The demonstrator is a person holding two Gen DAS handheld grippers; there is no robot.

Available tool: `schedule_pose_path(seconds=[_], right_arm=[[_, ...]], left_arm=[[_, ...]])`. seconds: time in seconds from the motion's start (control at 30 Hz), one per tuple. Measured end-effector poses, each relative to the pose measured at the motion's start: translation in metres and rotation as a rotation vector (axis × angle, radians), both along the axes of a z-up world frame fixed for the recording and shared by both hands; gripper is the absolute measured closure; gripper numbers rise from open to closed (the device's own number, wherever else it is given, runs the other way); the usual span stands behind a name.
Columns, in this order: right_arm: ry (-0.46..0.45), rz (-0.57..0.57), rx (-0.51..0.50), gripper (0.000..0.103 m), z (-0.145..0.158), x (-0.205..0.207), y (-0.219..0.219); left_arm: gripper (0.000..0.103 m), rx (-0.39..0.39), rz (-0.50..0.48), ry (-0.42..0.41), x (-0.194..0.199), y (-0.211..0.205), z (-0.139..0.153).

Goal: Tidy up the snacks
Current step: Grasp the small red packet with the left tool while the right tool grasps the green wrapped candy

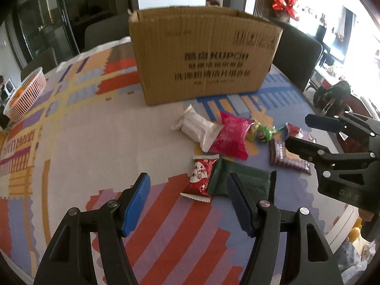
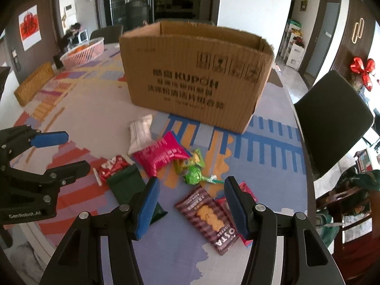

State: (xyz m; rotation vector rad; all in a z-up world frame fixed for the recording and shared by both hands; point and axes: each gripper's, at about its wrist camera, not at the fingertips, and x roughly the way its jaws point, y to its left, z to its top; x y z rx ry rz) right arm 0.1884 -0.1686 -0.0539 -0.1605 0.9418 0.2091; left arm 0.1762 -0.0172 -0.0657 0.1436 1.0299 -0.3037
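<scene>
Box (image 2: 197,76) interior hidden behind its front wall, small print blurred; green packet (image 2: 133,187) partly covered by right claw (image 2: 190,207); basket (image 1: 26,92) cut by frame edge.

Matt corrugated cardboard box (image 2: 197,76), glossy foil snack packets (image 2: 161,155), patterned woven tablecloth (image 1: 71,142).

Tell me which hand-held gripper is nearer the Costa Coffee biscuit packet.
Right. The right hand-held gripper hangs open just over the Costa Coffee biscuit packet; the left hand-held gripper sits open farther off, by the dark green packet.
</scene>
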Motion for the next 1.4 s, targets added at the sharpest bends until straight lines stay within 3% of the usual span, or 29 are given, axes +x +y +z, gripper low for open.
schedule_pose_path(seconds=[0.63, 1.03, 1.4], right_arm=[[0.114, 0.014, -0.026, 0.048, -0.039, 0.034, -0.005], [0.163, 0.065, -0.021, 0.062, -0.054, 0.053, 0.001], [0.135, 0.104, -0.119, 0.065, -0.062, 0.062, 0.021]], left_arm=[[0.051, -0.011, -0.004, 0.125, 0.037, -0.01, -0.046], [0.074, -0.046, 0.029, 0.148, 0.049, -0.008, -0.05], [0.079, -0.044, 0.034, 0.147, 0.051, -0.011, -0.05]])
